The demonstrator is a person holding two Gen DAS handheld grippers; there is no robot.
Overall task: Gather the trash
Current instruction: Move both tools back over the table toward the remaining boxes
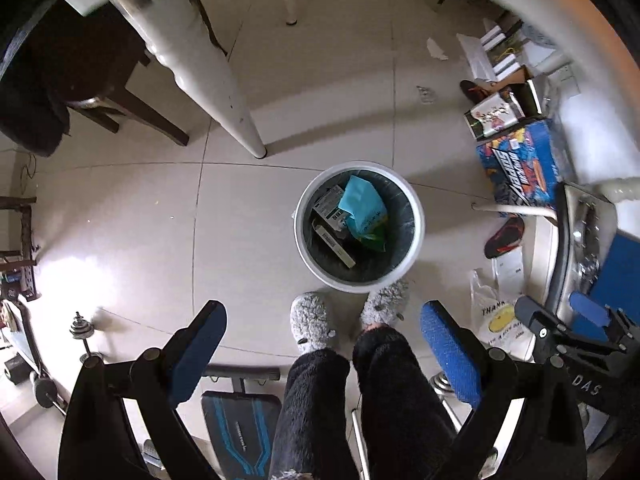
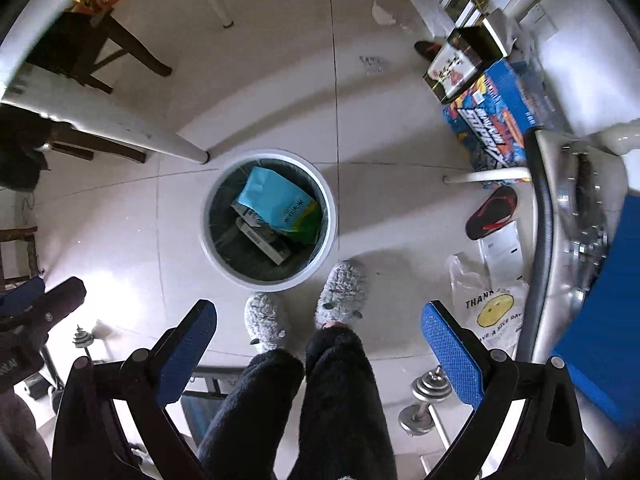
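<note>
Trash bin (image 1: 416,236) holds packets, beside table leg (image 1: 240,120); both grippers' fingers spread, empty.

Black claw (image 1: 320,344) arms, blue textured pads (image 1: 450,354), fuzzy grey slippers (image 1: 310,320).

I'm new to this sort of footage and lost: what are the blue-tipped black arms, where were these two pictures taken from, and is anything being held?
They are handheld grippers, not a robot. Each picture comes from a camera on one gripper, looking down along its fingers. The left gripper and right gripper are both open and hold nothing. Below stands the trash bin, already containing a blue packet and boxes. The person's slippers touch it. A plastic bag and a paper scrap lie on the tiled floor.
</note>
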